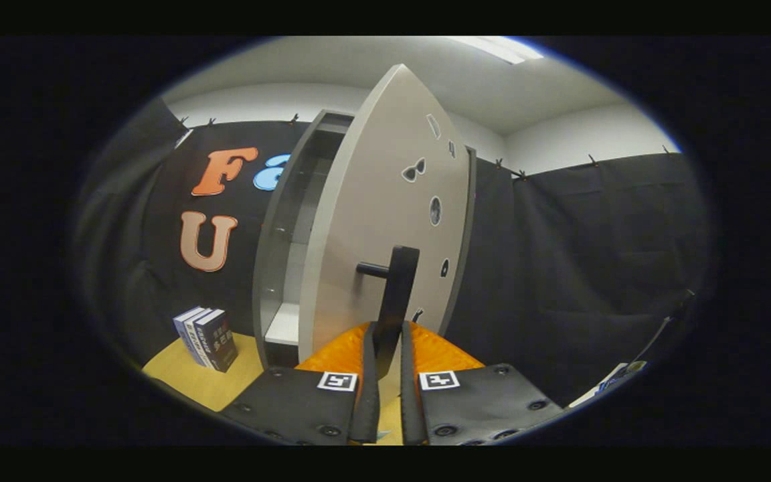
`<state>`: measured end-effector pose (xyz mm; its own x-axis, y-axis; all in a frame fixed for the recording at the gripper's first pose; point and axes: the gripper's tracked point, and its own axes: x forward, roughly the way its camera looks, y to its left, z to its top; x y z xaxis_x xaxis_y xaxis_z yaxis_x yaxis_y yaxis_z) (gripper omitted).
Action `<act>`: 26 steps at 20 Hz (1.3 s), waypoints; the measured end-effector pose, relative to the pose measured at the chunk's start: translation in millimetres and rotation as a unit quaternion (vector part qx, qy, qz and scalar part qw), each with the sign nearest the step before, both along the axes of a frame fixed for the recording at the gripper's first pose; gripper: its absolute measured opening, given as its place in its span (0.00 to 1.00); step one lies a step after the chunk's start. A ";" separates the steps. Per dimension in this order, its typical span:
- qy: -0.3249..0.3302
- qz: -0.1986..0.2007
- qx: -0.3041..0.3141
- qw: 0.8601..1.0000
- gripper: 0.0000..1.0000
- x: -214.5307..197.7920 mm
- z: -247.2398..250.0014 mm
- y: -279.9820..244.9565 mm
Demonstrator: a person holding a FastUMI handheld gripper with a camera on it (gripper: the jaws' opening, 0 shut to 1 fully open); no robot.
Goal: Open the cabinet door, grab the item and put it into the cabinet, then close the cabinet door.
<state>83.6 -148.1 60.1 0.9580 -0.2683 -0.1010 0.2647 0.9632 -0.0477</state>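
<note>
Between the nearly closed fingers [385, 335] sits the door's handle [395, 294], gripped to swing the cabinet door [372, 221] open.

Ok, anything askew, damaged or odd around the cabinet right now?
Nothing stands out. The gripper is shut on the door handle, the cabinet door part open, and the books stand upright beside the cabinet.

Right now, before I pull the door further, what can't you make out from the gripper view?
- Cabinet interior: mostly hidden behind the half-open grey cabinet door.
- Lower end of the black door handle: covered by the gripper fingers; true pad contact unclear.
- Small dark marks on the door: too small to identify.
- Blue books: cover text unreadable.
</note>
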 end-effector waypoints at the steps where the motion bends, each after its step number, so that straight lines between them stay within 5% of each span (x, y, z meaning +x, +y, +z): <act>1: 0.000 -0.004 0.003 1.000 0.17 -6.9 -0.5 -9.3; 9: 0.010 -0.059 0.000 0.998 0.13 -39.1 -9.5 -86.4; 26: -0.056 0.046 0.071 0.995 0.10 -70.1 -17.0 -185.5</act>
<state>13.5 -333.6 43.1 0.9854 -0.1689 -0.0228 0.1704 0.9787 0.1149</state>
